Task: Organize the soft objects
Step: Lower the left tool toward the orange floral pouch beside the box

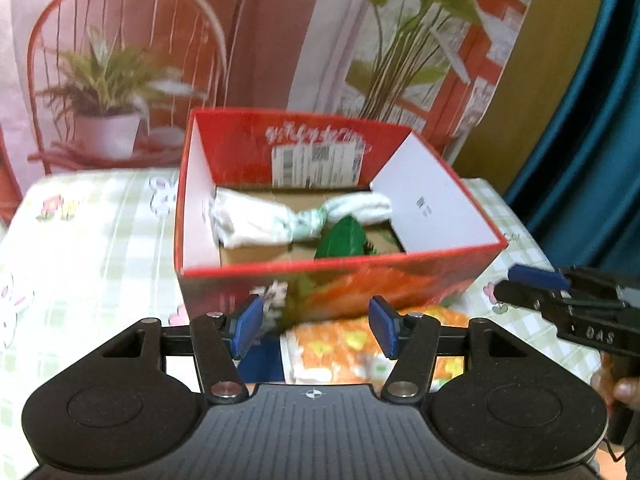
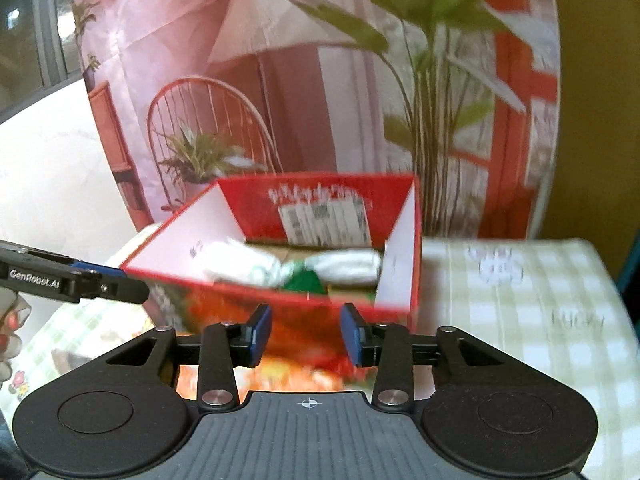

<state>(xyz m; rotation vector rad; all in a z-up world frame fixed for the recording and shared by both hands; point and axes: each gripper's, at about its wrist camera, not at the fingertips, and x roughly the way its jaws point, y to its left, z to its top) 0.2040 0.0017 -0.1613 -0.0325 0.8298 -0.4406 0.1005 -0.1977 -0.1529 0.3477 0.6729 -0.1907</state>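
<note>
Checkered surface (image 1: 100,248) under you, both tongs released: left tongs (image 1: 316,326), right tongs (image 2: 306,336). That orange cloth (image 1: 360,348) lies just below the left tongs, before the red box (image 1: 320,276); probably floppy and light, so pinch a bunched edge.

"GenRobot.AI" stands in white on the side of the left gripper (image 2: 120,280). "DAS" shows faintly on the right gripper (image 1: 516,284). The red box (image 1: 304,268) carries white script and a barcoded shipping label (image 1: 316,164), both unreadable.
</note>
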